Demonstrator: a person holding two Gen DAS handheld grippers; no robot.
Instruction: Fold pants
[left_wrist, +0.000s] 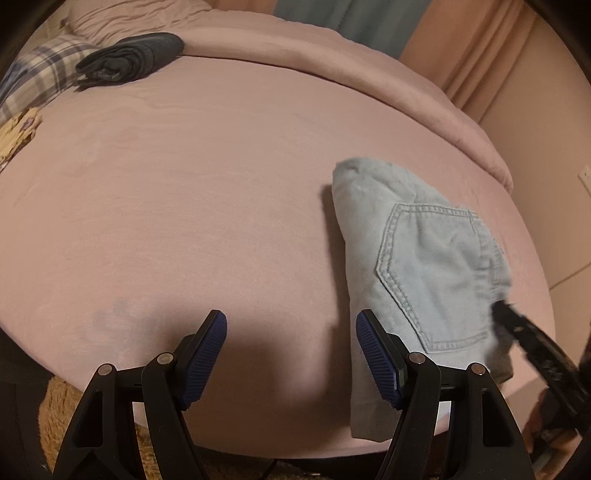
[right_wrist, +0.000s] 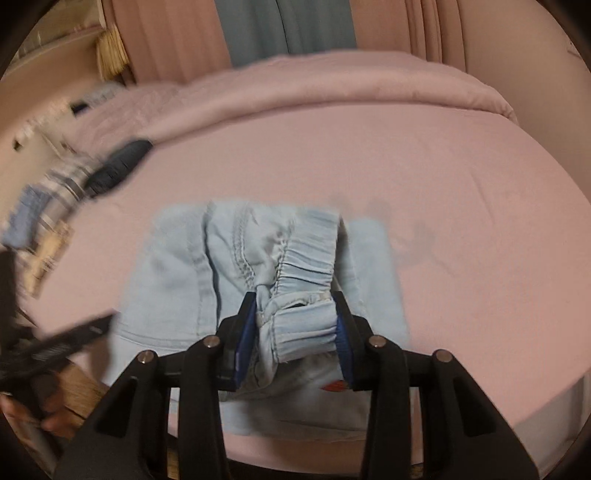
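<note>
Two tools differ: the right tool clamps the pants' waistband to carry the fold, while the left tool hangs open at 9 o'clock of them over the bed.

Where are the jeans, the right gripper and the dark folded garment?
jeans (left_wrist: 428, 258), left wrist view, back pocket.
right gripper (right_wrist: 295, 325), right wrist view, between fingertips clamping the waistband.
dark folded garment (left_wrist: 133, 55), left wrist view, its top fold.

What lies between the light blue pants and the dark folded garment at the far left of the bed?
Only bare pink bedsheet lies between the pants and the dark folded garment; the left wrist view shows it.
</note>
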